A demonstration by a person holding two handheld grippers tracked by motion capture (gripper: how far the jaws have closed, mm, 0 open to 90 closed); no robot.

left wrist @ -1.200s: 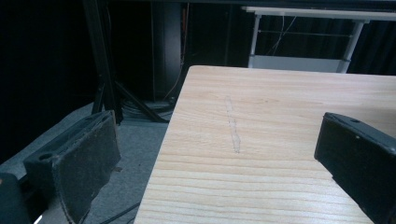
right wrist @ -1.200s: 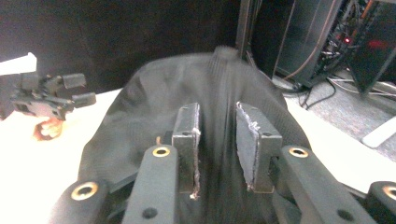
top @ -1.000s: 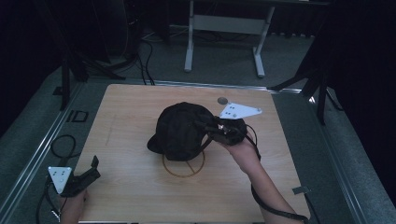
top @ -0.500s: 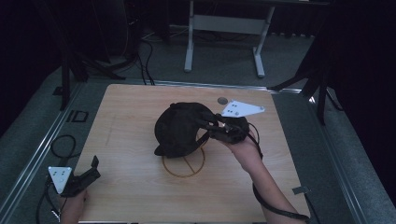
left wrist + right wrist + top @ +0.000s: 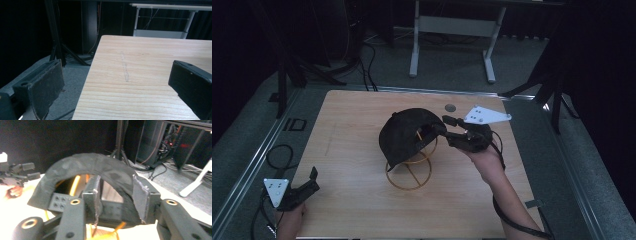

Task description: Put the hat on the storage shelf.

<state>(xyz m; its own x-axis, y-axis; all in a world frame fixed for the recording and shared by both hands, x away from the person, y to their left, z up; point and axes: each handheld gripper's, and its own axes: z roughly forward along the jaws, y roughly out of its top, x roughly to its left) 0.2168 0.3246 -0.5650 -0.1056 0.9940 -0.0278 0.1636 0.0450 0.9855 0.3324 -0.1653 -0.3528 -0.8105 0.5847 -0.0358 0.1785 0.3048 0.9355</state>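
- Dim light is falling over a pale wooden table with dark floor, cables and a white stand's legs lying beyond its far edge.
- Near the table's middle, a black cap is sitting tilted on a gold wire stand, its open underside turned toward the right gripper.
- That right gripper is reaching in from the right with the cap's rim between its jaws; in the right gripper view one pad is standing inside the cap and the other against the outside of the rim.
- Its jaws have just been opening, so they are no longer clenching; a gap is showing beside the inner pad, and the cap is resting on the stand.
- At the near left corner, the left gripper is lying low beside the table edge, its jaws spread wide with only bare wood between them.
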